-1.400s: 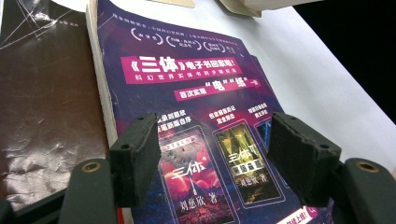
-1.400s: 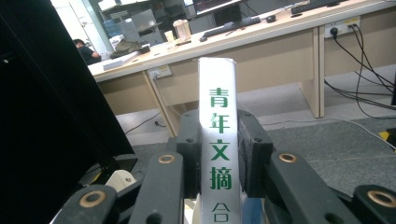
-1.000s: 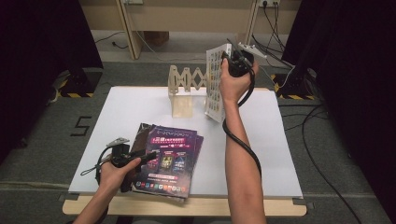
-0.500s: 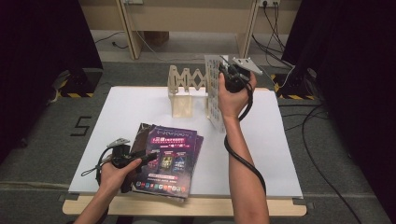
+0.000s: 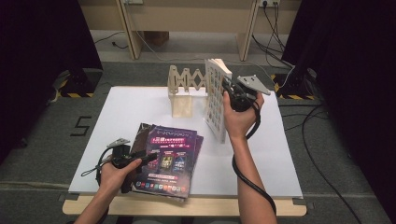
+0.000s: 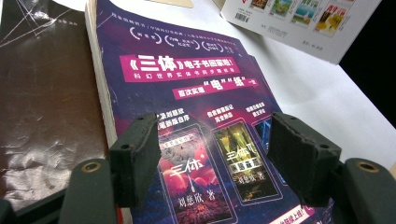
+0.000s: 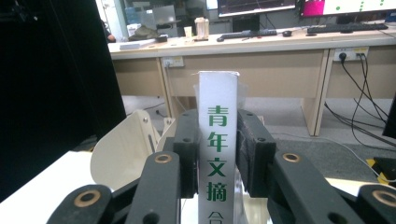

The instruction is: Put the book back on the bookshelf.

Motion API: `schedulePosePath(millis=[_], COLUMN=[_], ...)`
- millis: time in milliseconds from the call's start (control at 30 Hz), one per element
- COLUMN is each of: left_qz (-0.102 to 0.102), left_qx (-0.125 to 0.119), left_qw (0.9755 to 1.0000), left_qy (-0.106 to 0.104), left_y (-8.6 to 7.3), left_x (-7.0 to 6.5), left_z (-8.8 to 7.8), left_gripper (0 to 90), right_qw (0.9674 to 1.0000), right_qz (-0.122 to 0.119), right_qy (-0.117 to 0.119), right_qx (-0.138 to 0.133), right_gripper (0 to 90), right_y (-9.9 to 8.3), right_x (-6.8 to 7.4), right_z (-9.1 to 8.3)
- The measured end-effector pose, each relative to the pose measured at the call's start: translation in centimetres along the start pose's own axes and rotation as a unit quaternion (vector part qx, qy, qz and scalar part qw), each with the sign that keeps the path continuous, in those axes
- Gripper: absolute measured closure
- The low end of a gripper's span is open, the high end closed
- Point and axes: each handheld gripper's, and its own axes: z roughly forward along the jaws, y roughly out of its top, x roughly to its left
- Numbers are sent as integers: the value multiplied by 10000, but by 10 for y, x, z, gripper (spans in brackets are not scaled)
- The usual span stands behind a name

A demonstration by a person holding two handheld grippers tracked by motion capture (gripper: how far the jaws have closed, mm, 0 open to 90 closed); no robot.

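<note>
A white magazine (image 5: 215,100) stands upright above the table beside the wooden accordion rack (image 5: 186,88). My right gripper (image 5: 227,88) is shut on its spine. In the right gripper view the pads press both sides of the spine with green characters (image 7: 217,140), and the jaws have just been opening slightly with the magazine still between them. The rack's curved wooden end (image 7: 121,154) lies just left of the jaws. A purple book (image 5: 170,156) lies flat near the front edge. My left gripper (image 5: 148,157) rests open over its cover (image 6: 196,93), nothing between the pads.
A dark brown book (image 6: 46,102) lies under the purple one, to its left. The white table board (image 5: 135,105) ends at a wooden front edge. Black curtains stand on both sides, and a desk with cables runs behind the table.
My right hand has carried the white magazine left and a little down, closer to the wooden rack. The left hand and the purple book have stayed put.
</note>
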Motion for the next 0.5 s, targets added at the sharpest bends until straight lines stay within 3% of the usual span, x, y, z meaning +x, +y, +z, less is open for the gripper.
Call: schedulePosePath(millis=[167,333,500], left_qz=[-17,-15,-6], left_qx=[-5,9,11], left_qw=[10000,10000,10000], left_qy=[-11,-23,-55], left_y=[0,-1,-1], left_x=[-1,-1,-1], left_z=[0,0,2], left_gripper=[329,329,329], right_qw=[9995,9960,9954], right_qz=[123,217,272], right_qy=[115,-52,-101], right_qx=[286,864,910], right_gripper=[666,683,697], right_y=[-3,-8,-6], right_x=[-3,-9,-10], right_z=[-9,-4,-9])
